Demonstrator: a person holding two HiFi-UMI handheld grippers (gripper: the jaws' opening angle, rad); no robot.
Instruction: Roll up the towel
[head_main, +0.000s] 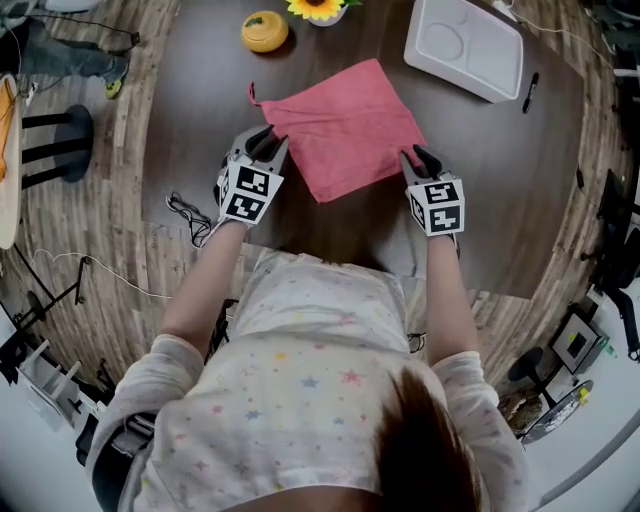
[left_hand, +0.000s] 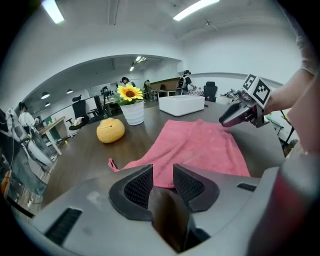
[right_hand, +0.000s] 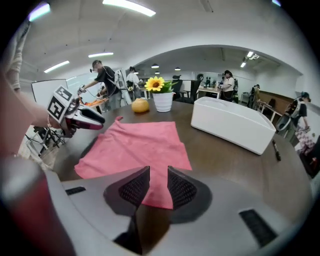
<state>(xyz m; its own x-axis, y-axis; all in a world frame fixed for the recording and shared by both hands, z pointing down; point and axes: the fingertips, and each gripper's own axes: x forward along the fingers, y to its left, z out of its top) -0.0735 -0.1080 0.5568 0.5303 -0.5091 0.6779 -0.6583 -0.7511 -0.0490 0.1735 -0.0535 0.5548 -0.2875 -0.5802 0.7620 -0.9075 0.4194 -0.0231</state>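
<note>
1. Head view: towel (head_main: 345, 125) lay flat and unrolled at mid-table (head_main: 500, 170). Left gripper (head_main: 263, 140) sat beside its left corner, right gripper (head_main: 420, 158) at its right corner.
2. Left gripper view: jaws apart, clamping nothing; towel just beyond them.
3. Right gripper view: jaws apart, empty; towel just beyond.

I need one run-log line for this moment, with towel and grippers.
towel: flat, unrolled | left gripper: open, by left corner | right gripper: open, by right corner | rolling: not begun
</note>
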